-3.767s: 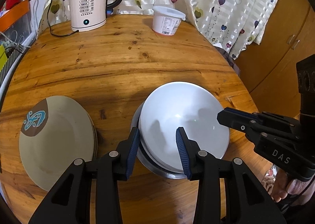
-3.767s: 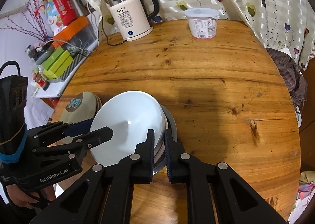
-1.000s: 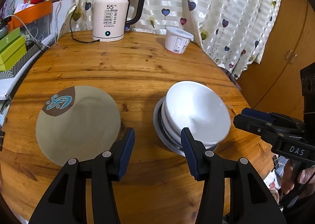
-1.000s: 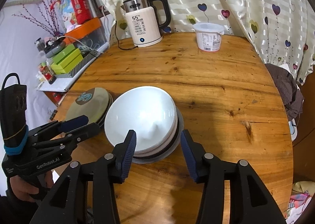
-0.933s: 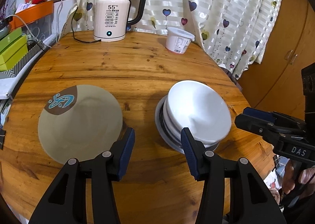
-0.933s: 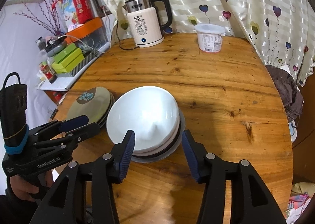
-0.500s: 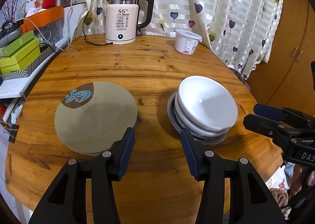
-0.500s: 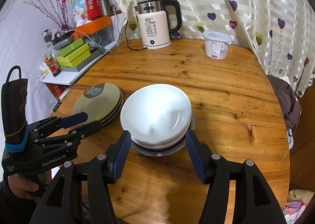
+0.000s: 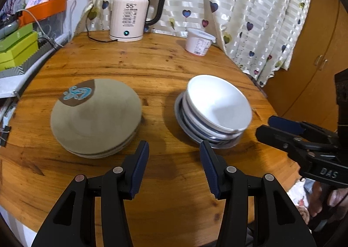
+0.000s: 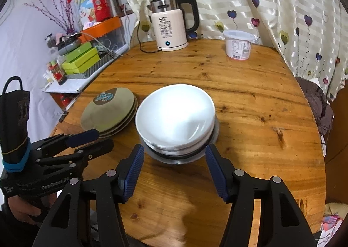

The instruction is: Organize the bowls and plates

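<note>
A stack of white bowls (image 9: 217, 101) (image 10: 174, 112) sits on a grey plate (image 9: 180, 116) (image 10: 215, 131) on the round wooden table (image 9: 152, 68) (image 10: 250, 105). To its left lies a stack of tan plates (image 9: 95, 112) (image 10: 108, 110) with a blue-and-brown emblem. My left gripper (image 9: 174, 146) (image 10: 103, 137) is open and empty, hovering over bare wood in front of the gap between the two stacks. My right gripper (image 10: 175, 149) (image 9: 266, 126) is open too, its blue pads standing just short of the bowl stack and touching nothing.
A white electric kettle (image 9: 130, 23) (image 10: 171, 29) with its cord and a white plastic tub (image 9: 199, 43) (image 10: 238, 45) stand at the table's far edge before a heart-patterned curtain. Green boxes (image 10: 80, 60) fill a shelf at left. A wooden cabinet (image 9: 315, 51) stands at right.
Both grippers have drawn back from the bowl stack toward the table's near edge. The right jaws, earlier nearly shut at the top bowl's rim, now stand wide apart. The bowl stays on the stack.
</note>
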Available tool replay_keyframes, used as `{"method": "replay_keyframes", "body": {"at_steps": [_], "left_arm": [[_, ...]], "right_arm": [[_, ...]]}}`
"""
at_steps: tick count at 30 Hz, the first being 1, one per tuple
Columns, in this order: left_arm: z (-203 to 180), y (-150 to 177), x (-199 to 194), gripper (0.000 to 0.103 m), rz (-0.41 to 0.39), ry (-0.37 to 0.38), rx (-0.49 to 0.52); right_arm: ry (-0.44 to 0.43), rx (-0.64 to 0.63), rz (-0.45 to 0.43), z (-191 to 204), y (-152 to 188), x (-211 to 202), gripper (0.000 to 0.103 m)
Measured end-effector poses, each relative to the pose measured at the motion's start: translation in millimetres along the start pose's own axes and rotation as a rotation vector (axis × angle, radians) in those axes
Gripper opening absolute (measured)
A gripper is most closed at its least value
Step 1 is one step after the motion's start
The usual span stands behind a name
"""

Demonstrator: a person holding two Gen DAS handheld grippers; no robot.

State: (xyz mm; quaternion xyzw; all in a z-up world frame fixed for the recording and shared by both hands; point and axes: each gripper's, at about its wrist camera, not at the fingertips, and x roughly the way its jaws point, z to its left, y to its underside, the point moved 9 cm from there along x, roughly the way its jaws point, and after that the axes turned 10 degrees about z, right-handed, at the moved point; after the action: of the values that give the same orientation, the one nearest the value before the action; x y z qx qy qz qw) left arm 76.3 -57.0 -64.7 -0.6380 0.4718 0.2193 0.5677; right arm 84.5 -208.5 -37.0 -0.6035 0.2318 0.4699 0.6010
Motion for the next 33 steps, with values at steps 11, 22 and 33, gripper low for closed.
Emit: {"method": "replay_keyframes", "body": {"at_steps": [11,22,33], "left_arm": [[4,-21,12,0.05,0.009,0.103,-0.072],[13,-30,28,0.05,0.031,0.145,-0.134],[22,-38,46,0.05,0.068,0.186,-0.195]], "right_arm": [[-0.039,0.146,-0.013,-47,-1,2,0.056],[-0.091,0.235,0.035,-73,3,24,0.026],[-0.143,0.257,0.08,-74,0,47,0.025]]}}
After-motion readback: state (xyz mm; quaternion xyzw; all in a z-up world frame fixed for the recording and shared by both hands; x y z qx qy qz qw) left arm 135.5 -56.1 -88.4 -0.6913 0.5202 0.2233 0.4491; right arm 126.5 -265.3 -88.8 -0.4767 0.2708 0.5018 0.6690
